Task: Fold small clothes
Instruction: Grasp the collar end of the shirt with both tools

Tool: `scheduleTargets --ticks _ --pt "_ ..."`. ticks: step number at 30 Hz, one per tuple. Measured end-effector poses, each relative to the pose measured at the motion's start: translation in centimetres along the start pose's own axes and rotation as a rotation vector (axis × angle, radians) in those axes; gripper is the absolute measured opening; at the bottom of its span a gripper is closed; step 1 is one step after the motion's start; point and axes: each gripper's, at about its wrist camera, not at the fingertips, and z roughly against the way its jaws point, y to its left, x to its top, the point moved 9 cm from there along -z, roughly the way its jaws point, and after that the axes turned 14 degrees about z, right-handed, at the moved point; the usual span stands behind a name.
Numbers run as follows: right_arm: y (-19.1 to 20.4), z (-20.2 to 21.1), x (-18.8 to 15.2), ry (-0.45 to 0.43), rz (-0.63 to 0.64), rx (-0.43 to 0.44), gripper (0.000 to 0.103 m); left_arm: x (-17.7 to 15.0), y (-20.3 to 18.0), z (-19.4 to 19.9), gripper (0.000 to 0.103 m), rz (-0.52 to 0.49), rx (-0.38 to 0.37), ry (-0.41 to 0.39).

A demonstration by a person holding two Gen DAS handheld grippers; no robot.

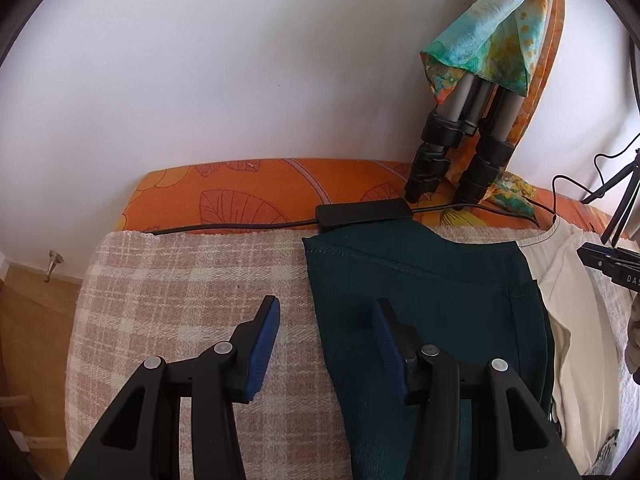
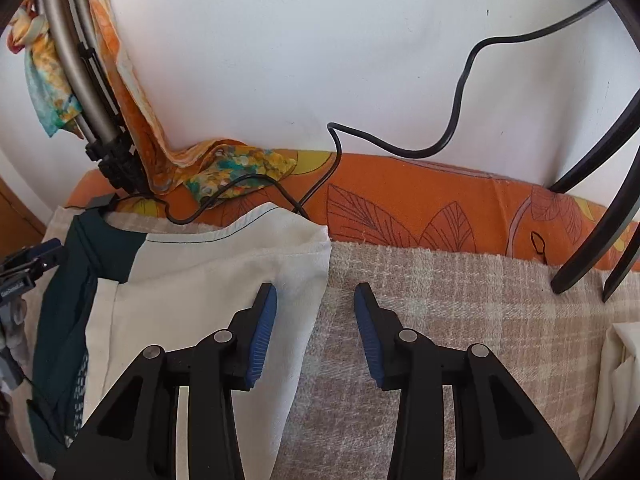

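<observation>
Left wrist view: the left gripper (image 1: pixel 326 312) hangs with jaws apart, empty, astride the left edge of a dark green garment (image 1: pixel 424 300) whose long axis runs toward the wall. Bare checked blanket (image 1: pixel 180 280) lies open leftward. The right gripper (image 2: pixel 316 300), jaws apart and empty, straddles the right edge of a cream garment (image 2: pixel 208 276).

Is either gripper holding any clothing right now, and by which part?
Nothing is held. The left gripper straddles the dark green garment's edge; the right gripper straddles the cream cloth's edge.
</observation>
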Motion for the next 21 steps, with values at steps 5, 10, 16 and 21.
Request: scheduleTargets --ticks 5,10,16,21 --pt "-0.3 -0.5 1.0 -0.020 -0.017 0.039 0.039 0.9 -1.0 -1.3 0.054 -0.044 0.016 -0.017" --pt "0.1 -1.1 1.6 -0.031 -0.004 0.068 0.039 1.5 -1.6 -2.0 0.039 -0.051 0.000 -0.017" --pt "1.4 -1.0 1.8 -0.032 0.065 0.040 0.018 1.4 -3.7 -2.4 0.006 -0.154 0.033 -0.054" --pt "2.5 -0.4 1.7 -0.046 0.122 0.008 0.005 1.3 -4.9 -1.8 0.000 -0.171 0.051 -0.087"
